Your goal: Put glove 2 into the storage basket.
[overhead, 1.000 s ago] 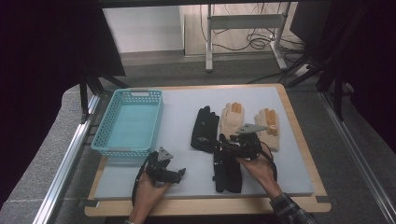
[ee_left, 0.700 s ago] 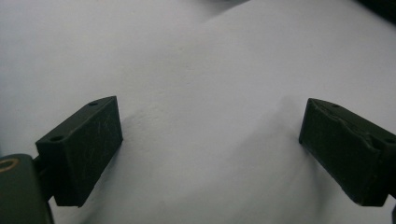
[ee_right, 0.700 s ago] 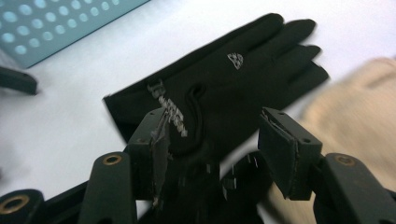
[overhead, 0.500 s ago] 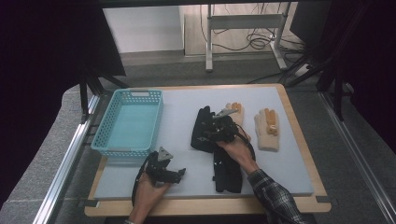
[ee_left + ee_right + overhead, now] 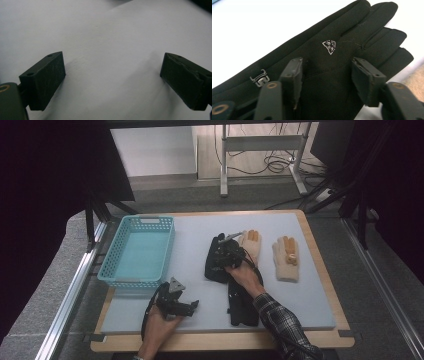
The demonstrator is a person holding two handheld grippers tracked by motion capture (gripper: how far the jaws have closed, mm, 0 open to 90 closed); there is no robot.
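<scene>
A black glove (image 5: 214, 265) lies mid-mat, and its back with a small white logo shows in the right gripper view (image 5: 352, 27). My right gripper (image 5: 221, 251) (image 5: 327, 62) hangs low over it. Its jaws have just been closing; they stand about half apart with the glove's fabric between them, not pinched. A second black glove (image 5: 243, 305) lies nearer the front edge, under the right forearm. Two tan gloves (image 5: 251, 245) (image 5: 286, 259) lie to the right. My left gripper (image 5: 192, 306) (image 5: 112, 56) rests at the front left, open over bare mat.
A turquoise basket (image 5: 111, 270) stands at the mat's left side, with nothing in it. The grey mat (image 5: 310, 305) sits on a wooden board. Metal rails run along both sides of the table, and a desk frame with cables stands beyond the far edge.
The right gripper has moved left from over the tan gloves onto the upper black glove and come down a little. The left gripper has stayed put.
</scene>
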